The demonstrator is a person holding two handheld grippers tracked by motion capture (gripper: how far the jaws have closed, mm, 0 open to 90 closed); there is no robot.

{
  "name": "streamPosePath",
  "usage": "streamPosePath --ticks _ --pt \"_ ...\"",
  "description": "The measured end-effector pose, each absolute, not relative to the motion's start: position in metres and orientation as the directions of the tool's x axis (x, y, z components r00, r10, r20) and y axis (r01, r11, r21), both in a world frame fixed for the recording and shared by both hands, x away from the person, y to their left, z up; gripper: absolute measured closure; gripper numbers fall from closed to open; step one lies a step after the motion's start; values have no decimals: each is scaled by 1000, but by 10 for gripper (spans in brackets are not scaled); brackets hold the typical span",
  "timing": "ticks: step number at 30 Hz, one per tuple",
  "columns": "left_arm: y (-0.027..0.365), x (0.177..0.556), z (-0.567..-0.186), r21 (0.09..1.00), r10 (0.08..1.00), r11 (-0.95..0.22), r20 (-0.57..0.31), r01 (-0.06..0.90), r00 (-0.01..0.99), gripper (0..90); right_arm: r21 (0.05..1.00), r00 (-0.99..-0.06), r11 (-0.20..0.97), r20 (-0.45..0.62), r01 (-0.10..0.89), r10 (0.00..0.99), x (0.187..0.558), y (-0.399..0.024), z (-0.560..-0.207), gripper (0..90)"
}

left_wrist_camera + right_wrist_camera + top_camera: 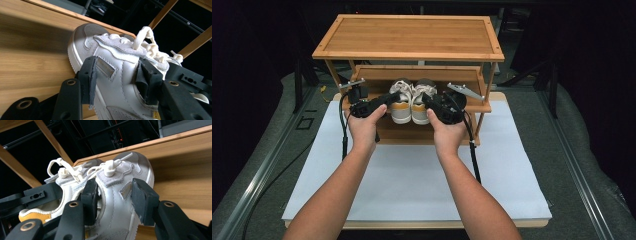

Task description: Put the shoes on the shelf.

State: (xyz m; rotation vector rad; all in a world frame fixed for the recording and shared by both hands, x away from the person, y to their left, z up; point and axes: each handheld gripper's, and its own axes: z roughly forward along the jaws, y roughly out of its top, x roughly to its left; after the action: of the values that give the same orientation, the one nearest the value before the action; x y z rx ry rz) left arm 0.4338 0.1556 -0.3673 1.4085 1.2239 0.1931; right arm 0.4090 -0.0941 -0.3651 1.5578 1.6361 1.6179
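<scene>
We see smooth white leather shoes (411, 104) with woven cloth laces (147, 42), a satin-finished slatted wooden rack (409, 37), matt black plastic fingers (143, 200), a matt white surface (412, 185)

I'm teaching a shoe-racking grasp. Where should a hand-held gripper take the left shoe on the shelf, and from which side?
Grip the left shoe across its midfoot, one jaw per side wall, coming from the heel end: the heel faces the open shelf front, and the sides there are flat and firm.

My high view looks forward and down from above the near edge of the table (512, 165), taking in the whole wooden rack (409, 37). My two gripper views sit close in, looking up along their jaws at the white shoes (117, 75), which all three views share.
</scene>
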Motion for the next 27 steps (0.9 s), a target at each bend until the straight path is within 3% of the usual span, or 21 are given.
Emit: streamPosePath --ticks 27 --pt "155 455 -365 767 730 238 -546 595 411 517 828 -303 -271 454 491 838 434 -101 -364 566"
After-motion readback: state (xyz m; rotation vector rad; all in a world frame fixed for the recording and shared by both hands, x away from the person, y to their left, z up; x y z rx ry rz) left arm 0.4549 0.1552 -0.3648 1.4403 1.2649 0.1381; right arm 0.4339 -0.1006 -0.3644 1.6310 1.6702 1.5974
